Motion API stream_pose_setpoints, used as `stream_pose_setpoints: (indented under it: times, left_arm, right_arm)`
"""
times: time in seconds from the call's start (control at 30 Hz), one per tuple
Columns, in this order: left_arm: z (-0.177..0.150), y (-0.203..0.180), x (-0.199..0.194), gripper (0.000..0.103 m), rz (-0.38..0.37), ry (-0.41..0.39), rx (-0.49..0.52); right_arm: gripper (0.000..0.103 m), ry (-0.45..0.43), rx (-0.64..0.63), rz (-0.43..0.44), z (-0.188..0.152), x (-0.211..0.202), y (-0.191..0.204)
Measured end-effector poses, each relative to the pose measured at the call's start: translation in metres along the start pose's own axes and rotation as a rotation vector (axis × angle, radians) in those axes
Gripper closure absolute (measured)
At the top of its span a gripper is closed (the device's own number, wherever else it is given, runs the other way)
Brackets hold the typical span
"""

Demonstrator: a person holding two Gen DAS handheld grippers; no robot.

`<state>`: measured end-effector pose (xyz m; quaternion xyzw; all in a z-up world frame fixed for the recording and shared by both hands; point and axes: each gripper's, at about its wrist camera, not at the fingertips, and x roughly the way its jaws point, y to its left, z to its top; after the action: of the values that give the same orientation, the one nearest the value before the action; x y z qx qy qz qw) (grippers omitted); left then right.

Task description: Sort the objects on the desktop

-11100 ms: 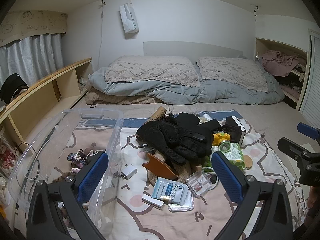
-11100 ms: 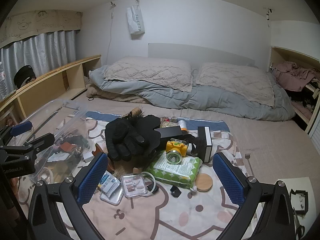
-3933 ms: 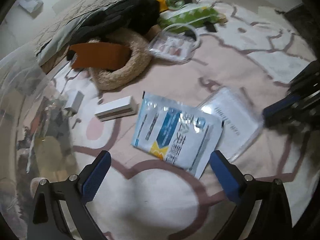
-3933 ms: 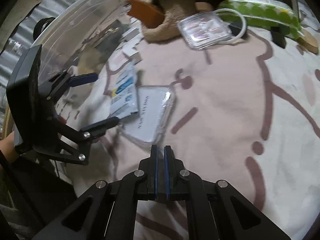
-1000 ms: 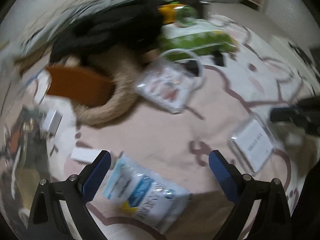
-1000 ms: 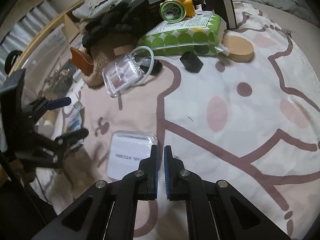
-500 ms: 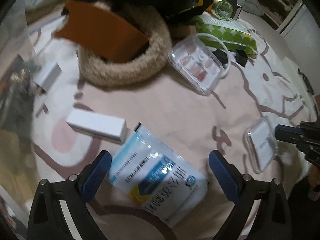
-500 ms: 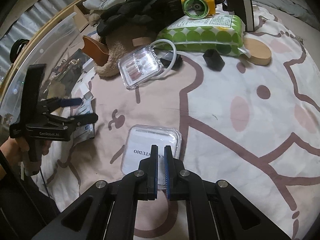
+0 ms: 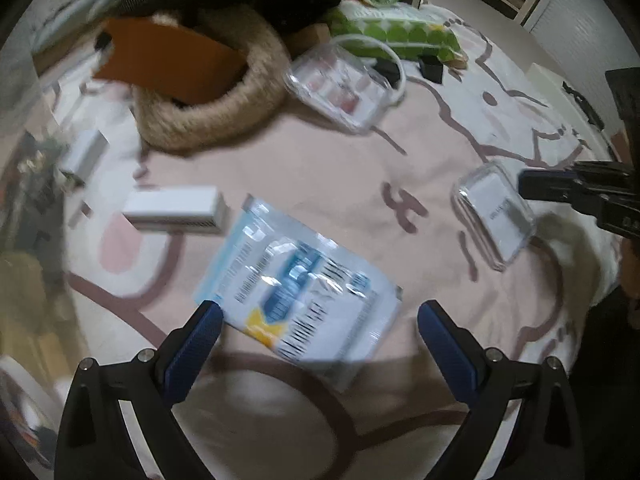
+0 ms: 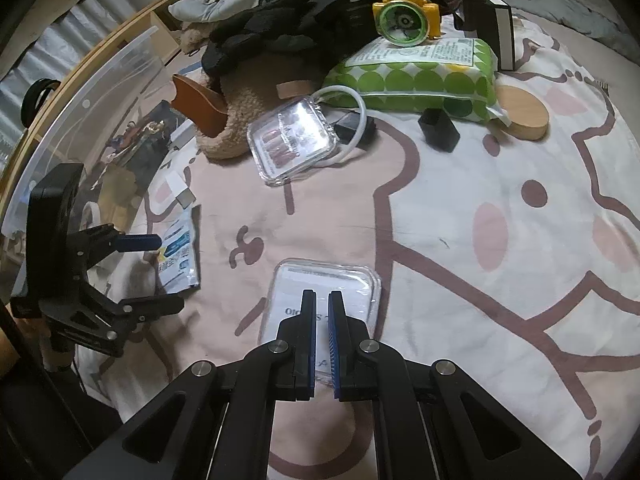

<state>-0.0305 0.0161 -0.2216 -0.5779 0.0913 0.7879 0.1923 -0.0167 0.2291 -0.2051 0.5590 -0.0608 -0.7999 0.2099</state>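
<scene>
My left gripper point(image 9: 318, 316) is open, just above a blue and white foil packet point(image 9: 298, 286) lying on the pink patterned blanket; the packet also shows in the right wrist view point(image 10: 178, 256). My right gripper point(image 10: 321, 300) is shut with nothing between its pads, right over a flat clear case with a white label point(image 10: 325, 294). That case shows at the right in the left wrist view point(image 9: 494, 212). A second clear case with dark red pieces point(image 10: 292, 140) lies further back.
A clear plastic bin point(image 10: 92, 128) stands at the left. A small white box point(image 9: 174, 210), a beige fluffy ring point(image 9: 212, 120), black gloves point(image 10: 272, 40), a green-dotted wipes pack point(image 10: 420, 76), a yellow toy point(image 10: 406, 20) and a wooden disc point(image 10: 520, 116) lie on the blanket.
My left gripper has moved closer over the foil packet. My right gripper has come forward until its shut tips cover the labelled clear case.
</scene>
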Motion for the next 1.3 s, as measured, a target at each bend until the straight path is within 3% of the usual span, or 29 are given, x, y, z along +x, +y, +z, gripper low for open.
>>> stream_pose_setpoints:
  times: [0.2, 0.37, 0.7, 0.73, 0.8, 0.83, 0.87, 1.0, 1.07, 1.1, 1.3]
  left_arm:
    - [0.025, 0.026, 0.007, 0.004, 0.033, -0.048, -0.088]
    - [0.027, 0.035, 0.028, 0.000, -0.084, 0.036, -0.126]
    - [0.000, 0.010, 0.020, 0.000, -0.132, 0.066, -0.004]
    - [-0.001, 0.009, 0.020, 0.000, -0.138, 0.071, 0.000]
    - [-0.004, 0.006, 0.019, 0.000, -0.141, 0.079, 0.009]
    - [-0.006, 0.004, 0.018, 0.000, -0.141, 0.085, 0.016]
    - [-0.007, 0.003, 0.017, 0.000, -0.137, 0.085, 0.021]
    - [-0.011, 0.000, 0.016, 0.000, -0.123, 0.093, 0.020]
    - [-0.012, -0.005, 0.016, 0.000, -0.113, 0.095, 0.025]
    - [-0.015, -0.005, 0.015, 0.000, -0.107, 0.095, 0.031]
    - [-0.020, -0.007, 0.015, 0.000, -0.070, 0.096, 0.045]
  right_arm:
    - [0.097, 0.011, -0.029, 0.016, -0.003, 0.002, 0.012]
    - [0.097, 0.017, -0.052, 0.008, 0.000, 0.005, 0.012]
    - [0.096, -0.052, -0.018, 0.009, 0.009, -0.004, 0.002]
    - [0.091, -0.054, -0.014, 0.004, 0.008, -0.003, 0.002]
    - [0.063, -0.062, -0.004, -0.012, 0.006, -0.003, 0.002]
    - [0.036, -0.069, 0.002, -0.020, 0.006, -0.003, 0.003]
    - [0.027, -0.075, 0.007, -0.025, 0.005, -0.003, 0.003]
    - [0.024, -0.073, 0.005, -0.055, 0.003, 0.000, 0.008]
    - [0.007, -0.061, 0.002, -0.060, 0.000, 0.006, 0.012]
    - [0.005, -0.052, -0.001, -0.062, -0.002, 0.009, 0.014]
    - [0.000, 0.003, -0.061, -0.155, -0.010, 0.032, 0.027]
